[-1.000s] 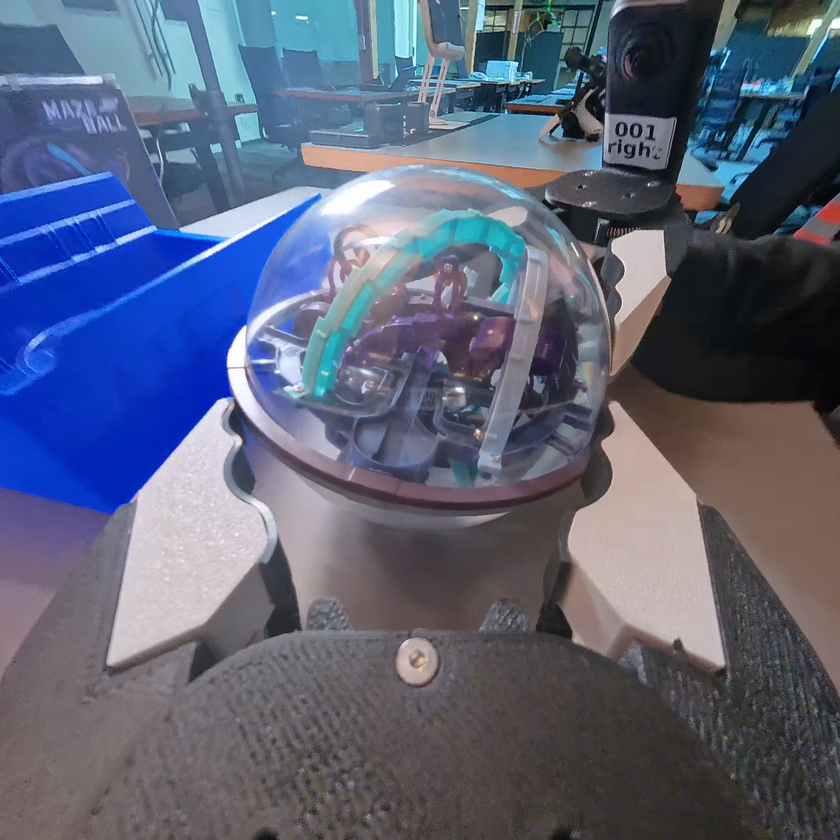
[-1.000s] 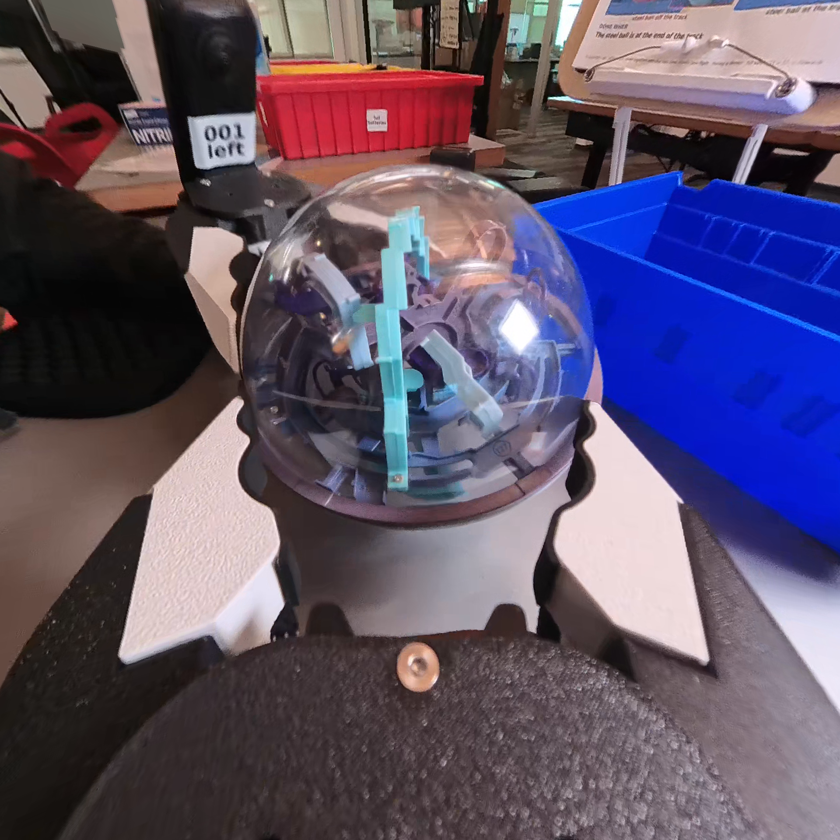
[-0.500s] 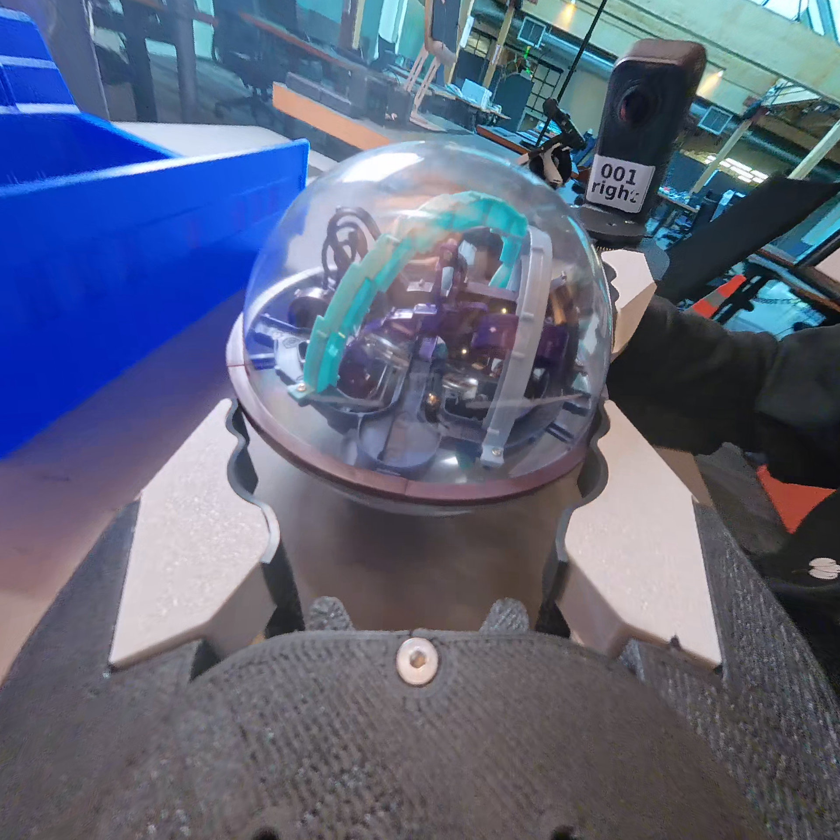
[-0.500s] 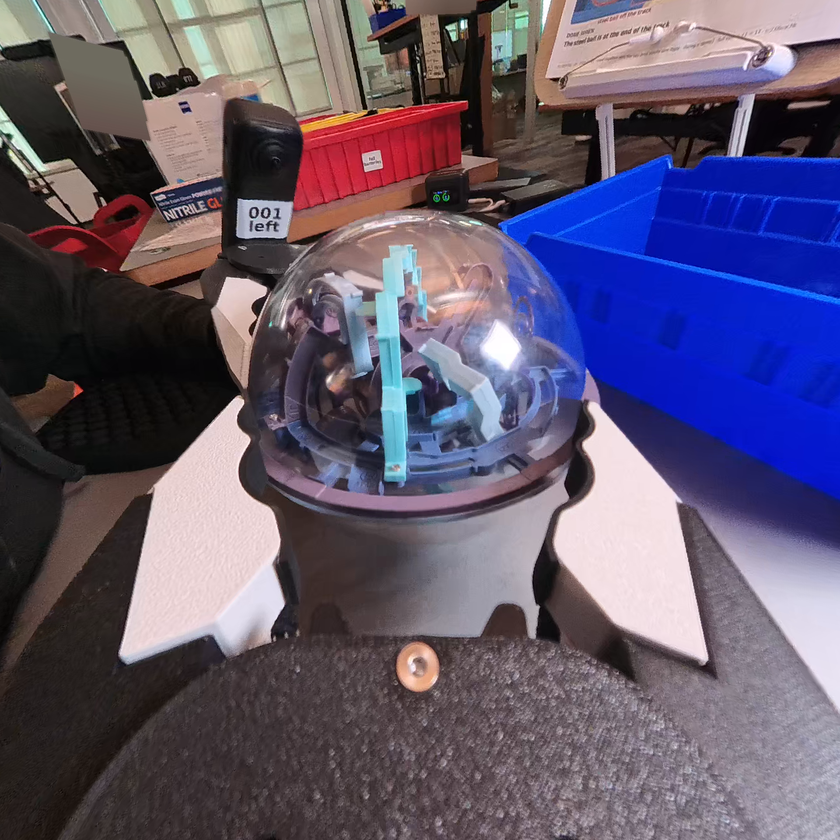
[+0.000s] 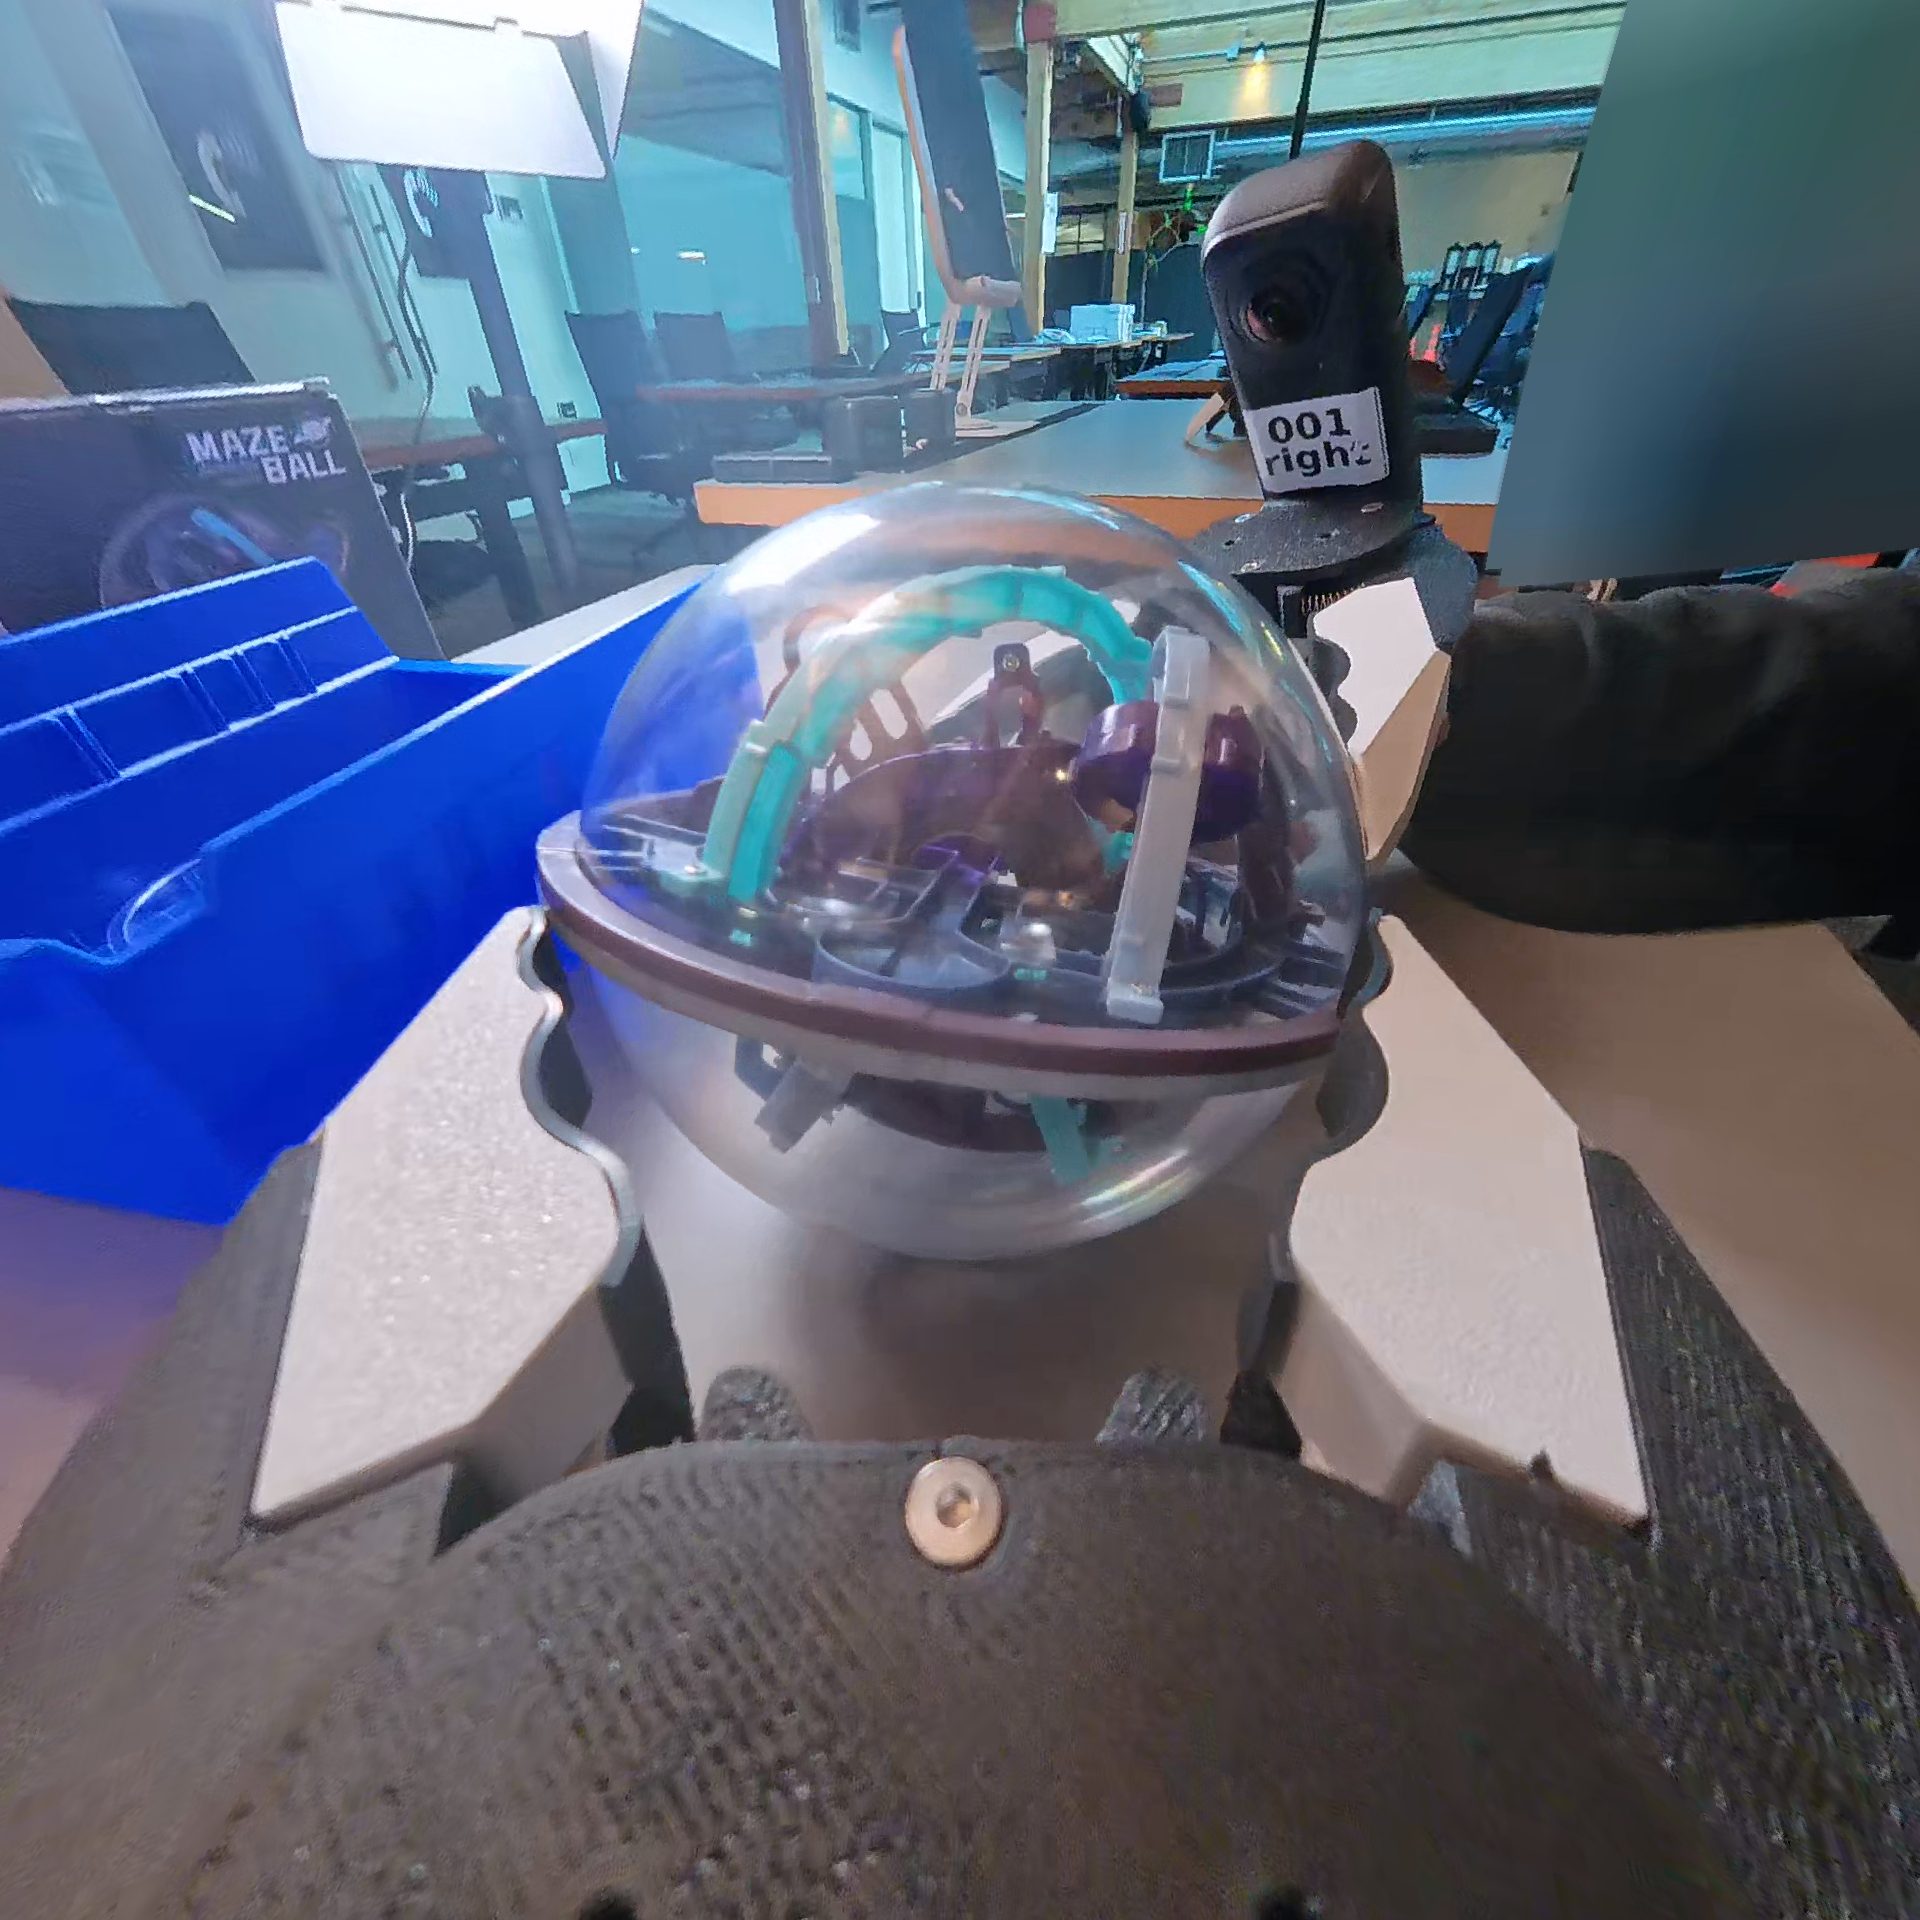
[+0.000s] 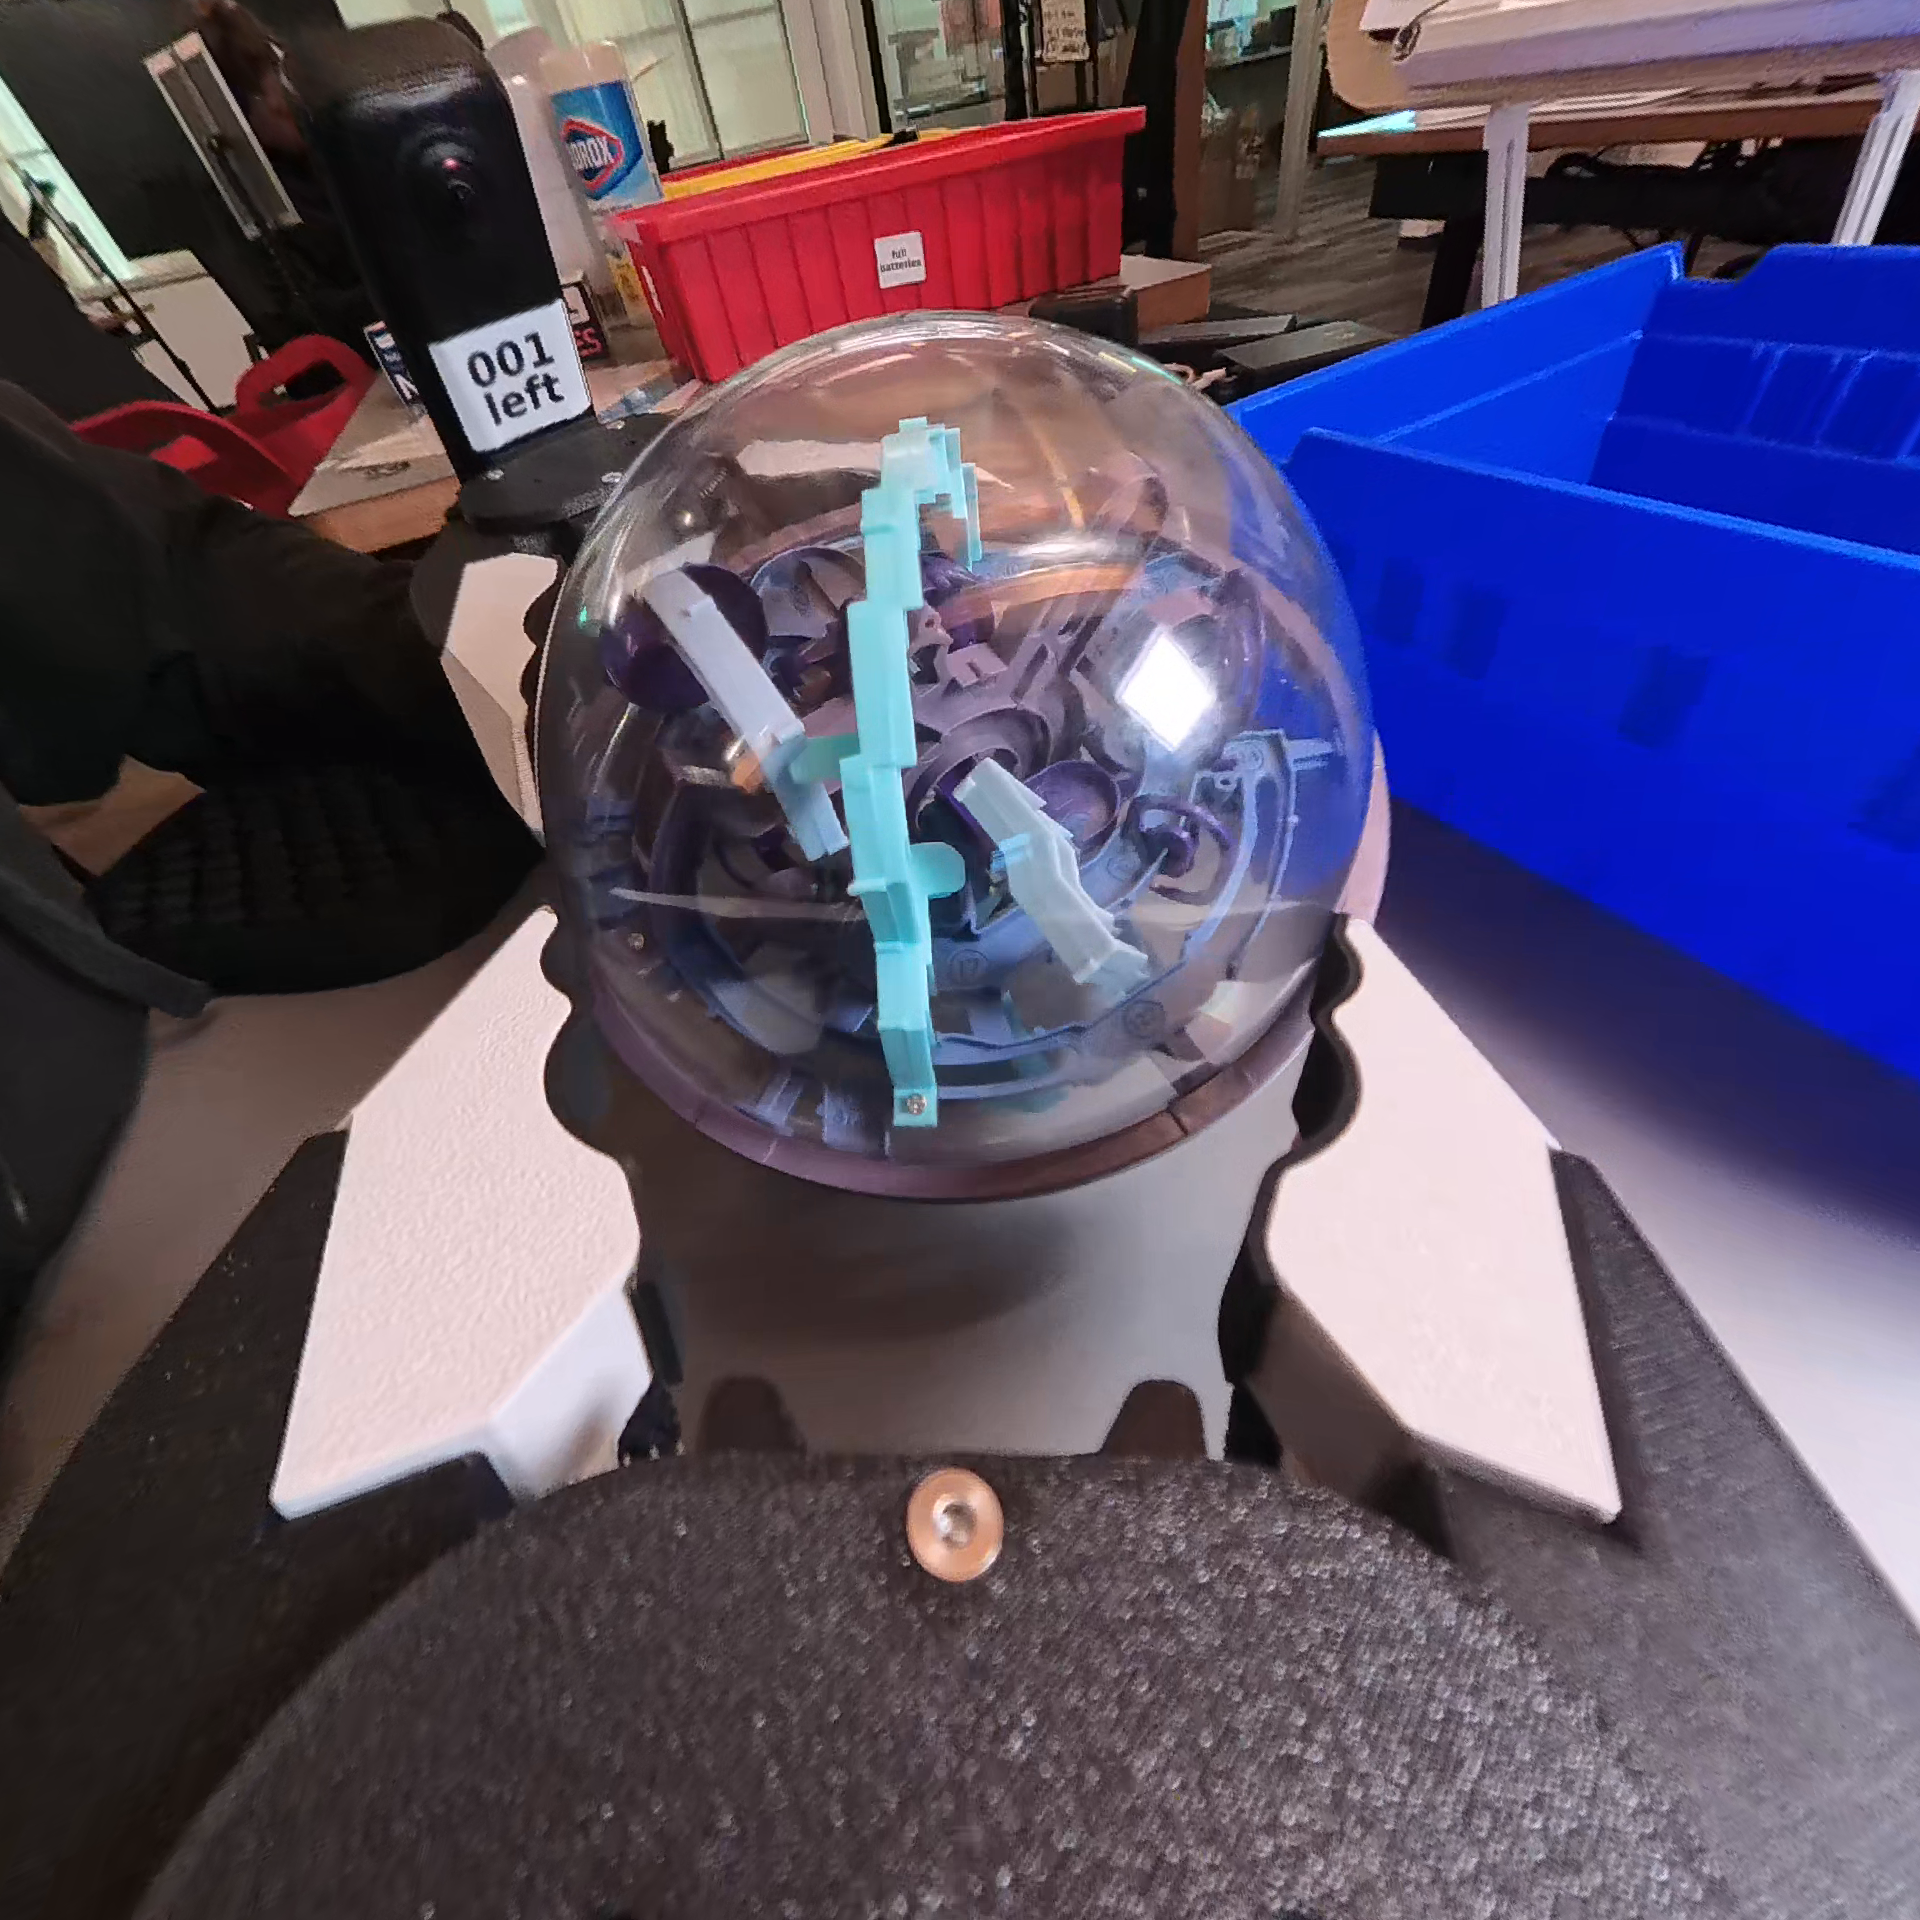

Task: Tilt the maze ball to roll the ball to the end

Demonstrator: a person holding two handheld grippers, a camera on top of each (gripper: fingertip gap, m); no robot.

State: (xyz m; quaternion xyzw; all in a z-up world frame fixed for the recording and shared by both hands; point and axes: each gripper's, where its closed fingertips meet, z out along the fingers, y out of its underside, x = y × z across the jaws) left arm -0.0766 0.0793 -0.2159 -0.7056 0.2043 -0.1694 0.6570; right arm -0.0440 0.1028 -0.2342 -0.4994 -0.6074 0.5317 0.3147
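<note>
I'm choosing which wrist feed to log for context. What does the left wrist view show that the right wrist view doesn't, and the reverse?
Only the left wrist view: the dark maze ball box behind the blue bin, the clear lower half of the maze ball, and a small silver ball on its track.

Only the right wrist view: a red bin and a white bottle behind.

Both: the maze ball gripped between the left gripper and the right gripper, the teal track, and the blue bin.

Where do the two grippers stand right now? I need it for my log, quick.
Left gripper: shut on the maze ball, one finger each side.
Right gripper: shut on the maze ball too, opposite the left.
</note>
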